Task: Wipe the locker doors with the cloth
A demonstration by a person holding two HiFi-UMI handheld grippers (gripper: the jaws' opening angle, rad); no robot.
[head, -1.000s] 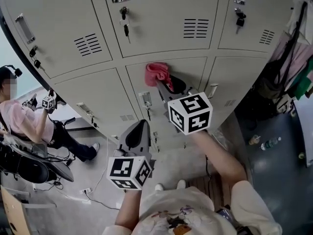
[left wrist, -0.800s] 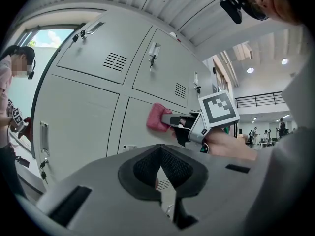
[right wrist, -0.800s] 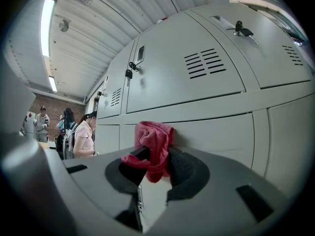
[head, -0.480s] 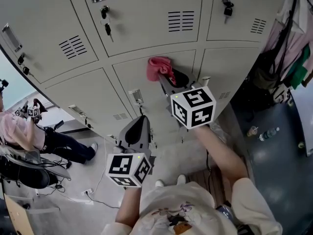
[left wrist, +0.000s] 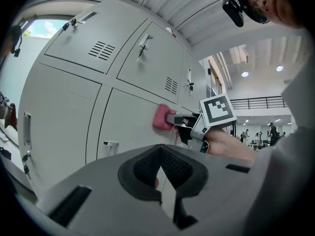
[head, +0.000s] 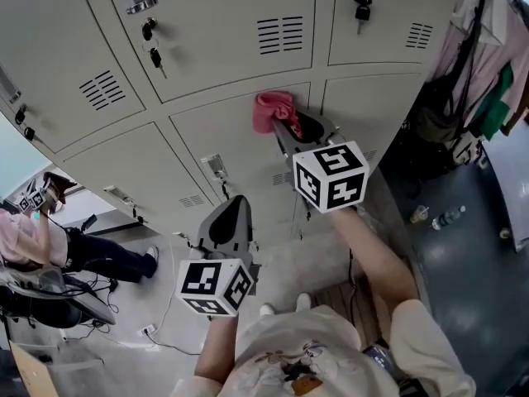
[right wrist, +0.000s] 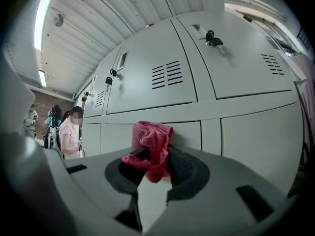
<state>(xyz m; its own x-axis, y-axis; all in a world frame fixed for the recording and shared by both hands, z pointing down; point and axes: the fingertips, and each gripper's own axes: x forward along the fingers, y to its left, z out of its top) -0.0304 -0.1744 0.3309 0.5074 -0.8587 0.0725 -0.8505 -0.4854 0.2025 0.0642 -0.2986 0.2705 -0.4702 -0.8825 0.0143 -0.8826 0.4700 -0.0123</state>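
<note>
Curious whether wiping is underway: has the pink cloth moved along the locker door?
Yes. The pink cloth in the right gripper slid right across the locker door, away from its handle and toward its right edge.

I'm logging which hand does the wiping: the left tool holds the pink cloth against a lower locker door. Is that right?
Not quite. It is the right tool that holds the pink cloth against a lower locker door, as the right gripper view shows. The left tool holds nothing.
</note>
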